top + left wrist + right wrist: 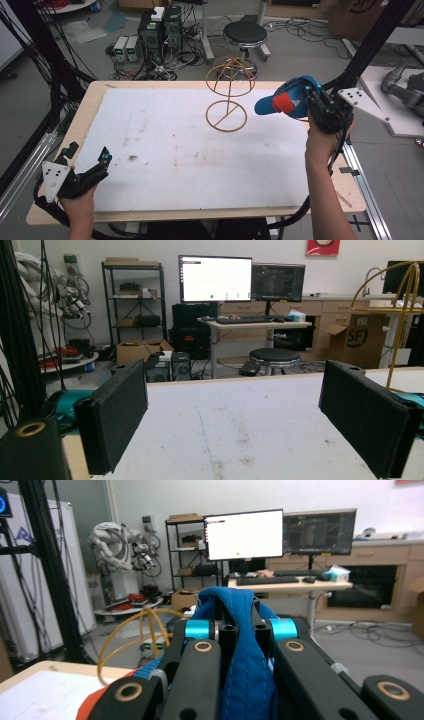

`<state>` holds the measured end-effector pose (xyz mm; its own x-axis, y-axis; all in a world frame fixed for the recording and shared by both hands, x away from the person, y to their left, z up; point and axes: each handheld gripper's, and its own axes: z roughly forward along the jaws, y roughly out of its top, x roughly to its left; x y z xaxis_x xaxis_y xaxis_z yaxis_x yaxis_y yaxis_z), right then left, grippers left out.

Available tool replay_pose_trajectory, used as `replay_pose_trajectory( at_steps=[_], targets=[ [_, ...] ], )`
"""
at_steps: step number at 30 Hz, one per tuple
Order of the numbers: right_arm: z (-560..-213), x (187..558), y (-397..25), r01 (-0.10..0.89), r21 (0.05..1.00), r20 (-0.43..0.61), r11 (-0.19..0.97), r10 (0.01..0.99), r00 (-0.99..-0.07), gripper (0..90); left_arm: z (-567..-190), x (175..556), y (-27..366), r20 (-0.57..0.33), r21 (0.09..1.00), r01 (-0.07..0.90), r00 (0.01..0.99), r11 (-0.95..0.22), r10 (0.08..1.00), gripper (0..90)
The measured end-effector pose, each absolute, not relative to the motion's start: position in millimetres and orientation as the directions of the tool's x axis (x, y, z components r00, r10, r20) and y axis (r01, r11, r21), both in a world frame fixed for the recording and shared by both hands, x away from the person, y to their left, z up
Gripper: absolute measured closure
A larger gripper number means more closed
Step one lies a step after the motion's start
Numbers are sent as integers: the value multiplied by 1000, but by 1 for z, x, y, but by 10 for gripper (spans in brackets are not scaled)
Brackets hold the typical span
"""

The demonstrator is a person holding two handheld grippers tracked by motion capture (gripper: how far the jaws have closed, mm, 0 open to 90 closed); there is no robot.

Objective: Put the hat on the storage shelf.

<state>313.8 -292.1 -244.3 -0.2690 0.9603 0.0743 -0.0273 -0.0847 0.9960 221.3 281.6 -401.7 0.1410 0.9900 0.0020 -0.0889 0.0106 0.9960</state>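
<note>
Right tool [305,102], upper right of the high view, is pinching a blue cap [282,100] w/ red patch, just beside the wire stand [228,95]. Left tool [87,170], lower left, jaws spread wide, prob. resting on the white tabletop [190,150].

One cap [282,101], one wire stand [228,95].

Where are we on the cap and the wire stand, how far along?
Done: the blue cap is off the table, clamped in the right gripper and held up beside the wire stand. In hand: carrying it; the stand's dome is bare. Left, probably: setting the cap on the dome. The left gripper sits open and idle at the near left of the table.
</note>
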Motion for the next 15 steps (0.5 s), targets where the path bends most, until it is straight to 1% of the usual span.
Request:
replay_pose_trajectory(
  at_steps=[4,6,15],
  targets=[
    [-230,318,-286,-45,997,55,-69,964,-261,880,-402,221,281,0,996,-90,142,13,990,125],
    [-223,321,-282,-69,996,41,-61,964,-261,879,-402,221,282,1,996,-91,143,12,990,125],
    [-206,328,-275,-113,991,40,-72,964,-263,880,-402,221,283,1,996,-89,143,12,990,125]
  ],
)
